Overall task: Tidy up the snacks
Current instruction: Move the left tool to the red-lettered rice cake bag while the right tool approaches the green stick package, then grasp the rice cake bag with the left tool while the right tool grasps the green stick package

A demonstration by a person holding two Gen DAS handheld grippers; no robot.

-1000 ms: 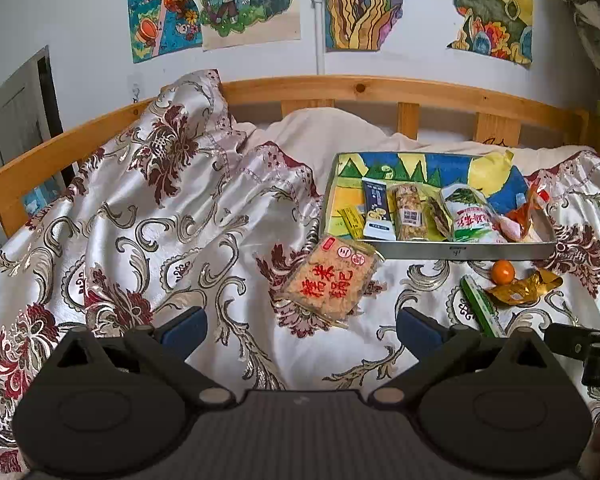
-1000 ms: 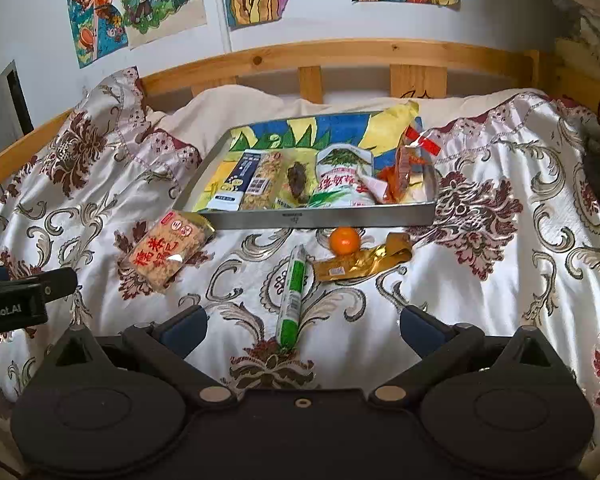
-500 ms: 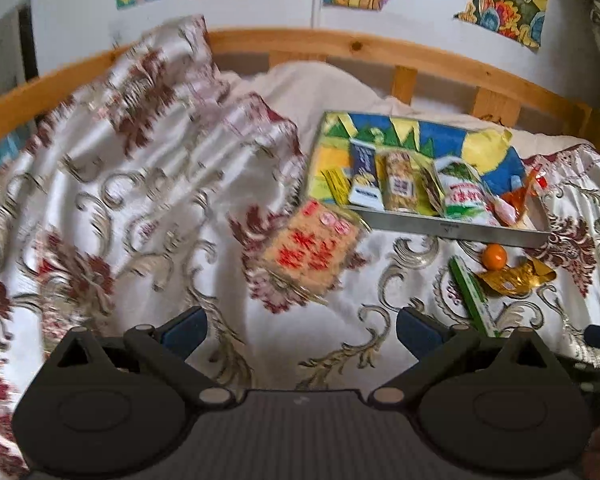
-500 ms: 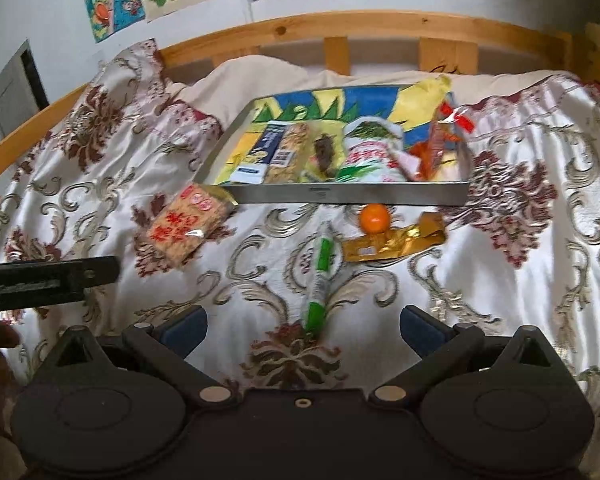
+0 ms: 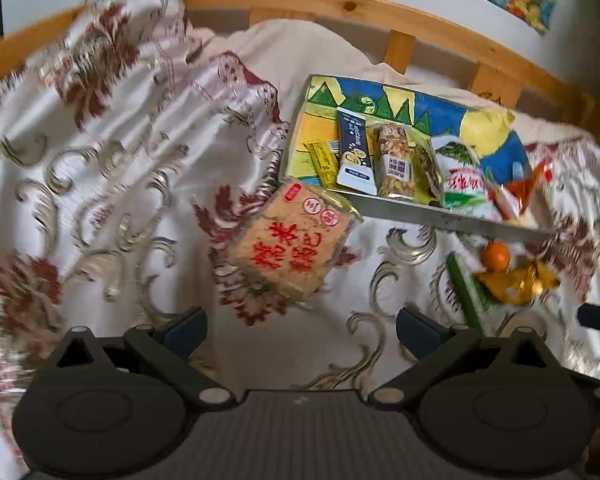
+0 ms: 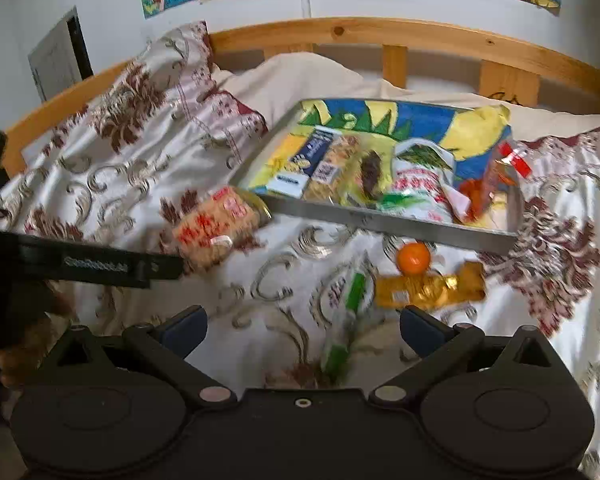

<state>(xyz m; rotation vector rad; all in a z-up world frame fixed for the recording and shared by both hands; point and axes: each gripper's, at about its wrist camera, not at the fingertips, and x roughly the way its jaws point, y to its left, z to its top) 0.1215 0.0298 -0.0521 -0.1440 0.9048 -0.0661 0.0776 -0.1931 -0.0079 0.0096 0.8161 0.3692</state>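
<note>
A metal tray [image 5: 440, 216] [image 6: 380, 220] with a colourful liner holds several snack packets. On the bedspread in front of it lie a tan rice-cracker pack with red lettering [image 5: 292, 244] [image 6: 212, 228], a green stick packet [image 5: 466, 294] [image 6: 346, 320], a small orange [image 5: 496, 256] [image 6: 413, 258] and a gold wrapper [image 5: 516, 282] [image 6: 428, 288]. My left gripper [image 5: 300, 330] is open and empty, just short of the cracker pack. My right gripper [image 6: 302, 328] is open and empty, with the green stick packet between its fingers.
A floral satin bedspread [image 5: 100, 160] covers the bed, bunched high at the left. A wooden bed rail [image 6: 380, 32] runs behind the tray. The left gripper's finger [image 6: 100, 264] reaches into the right wrist view from the left.
Both grippers have moved forward and down toward the snacks. The cracker pack looms larger in the left view; the green stick now sits between the right fingers. Both stay open.
</note>
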